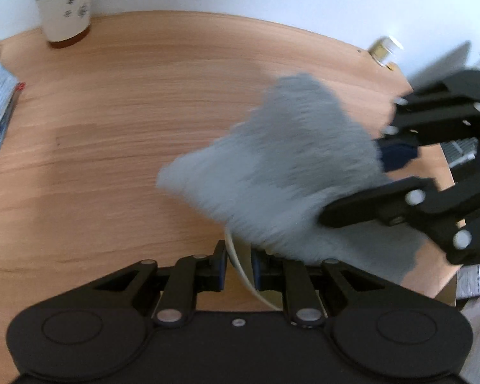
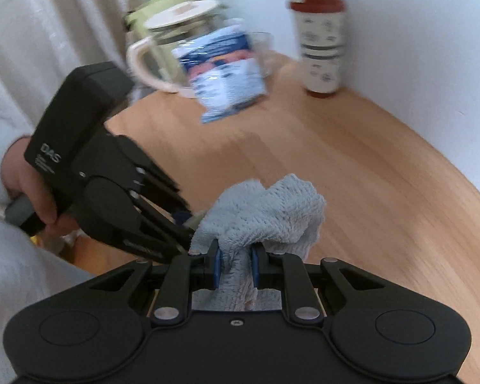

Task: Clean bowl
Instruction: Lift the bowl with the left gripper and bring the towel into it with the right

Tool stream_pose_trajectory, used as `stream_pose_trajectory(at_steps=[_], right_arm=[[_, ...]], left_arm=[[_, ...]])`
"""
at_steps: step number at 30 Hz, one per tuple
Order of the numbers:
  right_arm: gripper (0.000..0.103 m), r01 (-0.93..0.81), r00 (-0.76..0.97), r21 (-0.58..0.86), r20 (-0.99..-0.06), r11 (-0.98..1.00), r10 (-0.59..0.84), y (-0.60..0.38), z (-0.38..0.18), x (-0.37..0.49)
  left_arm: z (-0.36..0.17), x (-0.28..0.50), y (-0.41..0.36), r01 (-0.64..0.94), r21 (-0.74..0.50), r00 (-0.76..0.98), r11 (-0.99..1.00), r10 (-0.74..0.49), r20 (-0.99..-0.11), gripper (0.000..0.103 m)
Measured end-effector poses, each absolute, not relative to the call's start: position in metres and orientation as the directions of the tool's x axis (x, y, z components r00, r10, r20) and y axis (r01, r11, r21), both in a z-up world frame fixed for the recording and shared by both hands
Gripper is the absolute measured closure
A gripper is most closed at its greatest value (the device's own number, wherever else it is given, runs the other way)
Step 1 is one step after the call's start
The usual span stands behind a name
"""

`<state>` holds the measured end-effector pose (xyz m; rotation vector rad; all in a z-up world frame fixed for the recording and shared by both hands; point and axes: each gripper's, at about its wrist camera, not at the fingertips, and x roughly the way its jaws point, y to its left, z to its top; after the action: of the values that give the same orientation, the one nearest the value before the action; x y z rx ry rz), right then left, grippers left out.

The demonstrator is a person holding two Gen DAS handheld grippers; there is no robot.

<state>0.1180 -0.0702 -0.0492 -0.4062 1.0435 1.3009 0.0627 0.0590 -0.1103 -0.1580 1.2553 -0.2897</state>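
While the left gripper (image 1: 238,267) pinches the bowl (image 1: 240,264) rim near the tabletop's (image 1: 128,128) front edge and the right gripper (image 2: 235,267) clamps the cloth (image 2: 265,214), a hard wipe could lever the bowl out of that thin hold, I think.

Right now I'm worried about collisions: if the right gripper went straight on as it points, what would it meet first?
Probably the bare wooden table, just past the grey cloth the right gripper already holds; depth is unclear.
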Motion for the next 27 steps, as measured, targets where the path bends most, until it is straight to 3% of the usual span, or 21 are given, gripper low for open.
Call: stream_pose_trajectory(at_steps=[18, 27], right_arm=[[0.085, -0.946, -0.120, 0.252, -0.857, 0.205, 0.501, -0.052, -0.083, 0.113], [0.087, -0.955, -0.106, 0.213, -0.896, 0.205, 0.432, -0.047, -0.092, 0.112]], left_arm=[[-0.112, 0.065, 0.051, 0.270, -0.201, 0.257, 0.942, -0.271, -0.928, 0.089], [-0.117, 0.064, 0.053, 0.264, -0.203, 0.252, 0.943, -0.271, -0.929, 0.087]])
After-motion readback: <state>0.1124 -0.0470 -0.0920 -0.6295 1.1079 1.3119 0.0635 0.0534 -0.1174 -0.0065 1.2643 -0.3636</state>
